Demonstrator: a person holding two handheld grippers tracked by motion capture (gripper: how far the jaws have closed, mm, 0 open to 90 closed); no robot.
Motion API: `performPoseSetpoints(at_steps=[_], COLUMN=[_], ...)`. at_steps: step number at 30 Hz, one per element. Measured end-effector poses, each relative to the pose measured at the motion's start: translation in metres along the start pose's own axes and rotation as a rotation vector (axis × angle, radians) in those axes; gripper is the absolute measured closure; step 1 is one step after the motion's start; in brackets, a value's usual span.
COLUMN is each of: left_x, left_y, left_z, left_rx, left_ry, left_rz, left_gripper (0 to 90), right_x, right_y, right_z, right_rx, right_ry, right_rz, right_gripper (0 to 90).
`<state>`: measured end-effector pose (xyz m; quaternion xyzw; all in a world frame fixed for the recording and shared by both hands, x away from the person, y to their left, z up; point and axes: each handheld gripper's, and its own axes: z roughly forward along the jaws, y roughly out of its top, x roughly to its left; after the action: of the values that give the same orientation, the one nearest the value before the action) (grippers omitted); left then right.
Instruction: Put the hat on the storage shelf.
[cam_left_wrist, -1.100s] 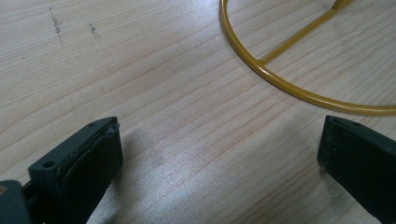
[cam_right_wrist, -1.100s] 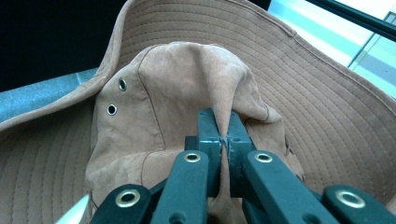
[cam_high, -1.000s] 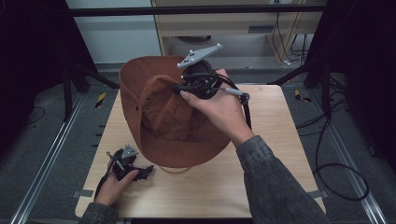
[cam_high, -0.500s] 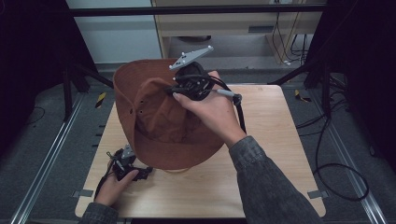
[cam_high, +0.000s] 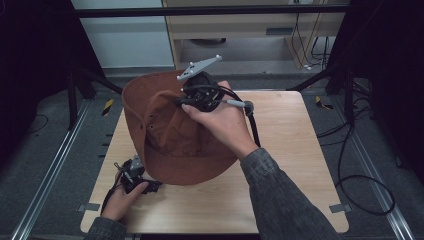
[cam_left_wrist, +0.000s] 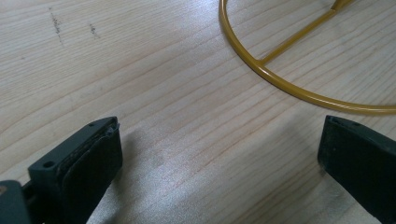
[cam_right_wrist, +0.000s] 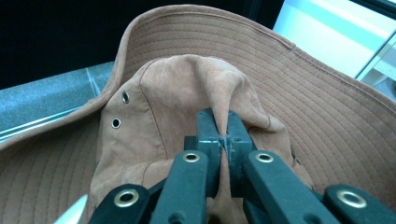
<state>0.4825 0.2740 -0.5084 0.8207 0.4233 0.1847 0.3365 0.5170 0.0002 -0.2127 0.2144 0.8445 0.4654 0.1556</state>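
Hat: a brown wide-brimmed hat (cam_high: 165, 135) is held up over the middle-left of the wooden table (cam_high: 290, 150), tilted, brim toward the far-left edge
Right gripper: the right gripper (cam_right_wrist: 223, 135) is seen with its jaws pressed together on a pinched fold of the crown fabric; the hat is judged to hang from this one pinch, which would account for the tilt
Crown detail: two metal eyelets (cam_right_wrist: 120, 109) are noted on the crown side, left of the pinch
Left gripper: the left gripper (cam_left_wrist: 219, 154) is held low at the near-left corner of the table, jaws wide apart with nothing between them, bare wood beneath
Wire stand: a yellow wire ring (cam_left_wrist: 280, 79) with a straight spoke is seen lying on the table just beyond the left jaws; it is judged to be the base of a hat stand
Likely purpose: the free gripper is probably kept by the stand to steady it, though this cannot be confirmed
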Motion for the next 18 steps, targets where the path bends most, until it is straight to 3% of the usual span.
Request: performPoseSetpoints(at_steps=[18], left_x=[0.0000], left_y=[0.0000], left_z=[0.0000], left_rx=[0.000], left_ry=[0.000], left_rz=[0.000], left_gripper=[0.0], right_x=[-0.0006], right_y=[-0.0036], right_z=[0.0081], right_rx=[0.003], right_ry=[0.006], right_rz=[0.013], right_gripper=[88.1])
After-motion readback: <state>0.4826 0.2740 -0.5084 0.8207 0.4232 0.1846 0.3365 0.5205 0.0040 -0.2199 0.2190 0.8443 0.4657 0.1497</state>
